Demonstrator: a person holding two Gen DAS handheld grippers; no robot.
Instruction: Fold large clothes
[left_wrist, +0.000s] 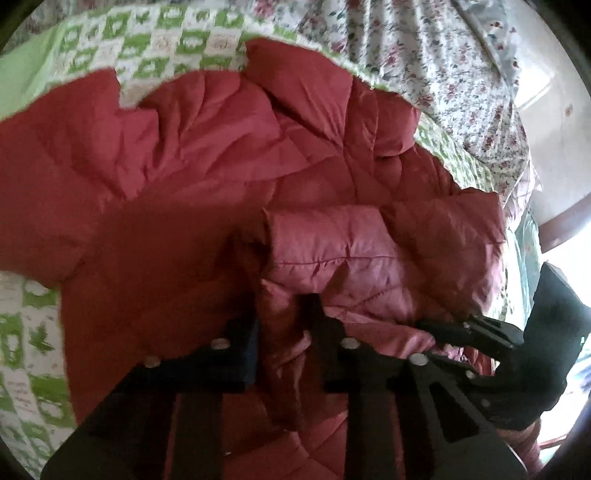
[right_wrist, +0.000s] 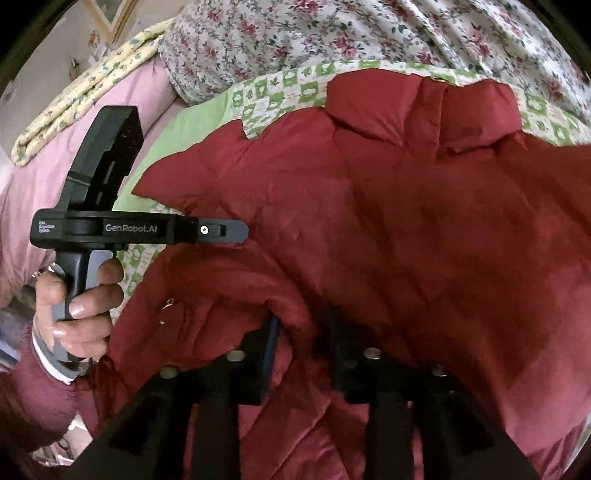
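"GenRobot.AI" on left gripper (right_wrist: 236, 230)

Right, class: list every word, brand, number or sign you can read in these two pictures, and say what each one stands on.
"GenRobot.AI": white letters on the side of the left gripper, seen in the right wrist view.
Small white print at that bar's left end: too small to read.
Red jacket, green checked quilt, floral sheet: patterns only, no readable text.

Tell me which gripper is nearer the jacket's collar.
Hard to call: both grip the red jacket at its near edge, opposite the collar. The right gripper faces the collar more squarely; the left gripper holds a fold further left.
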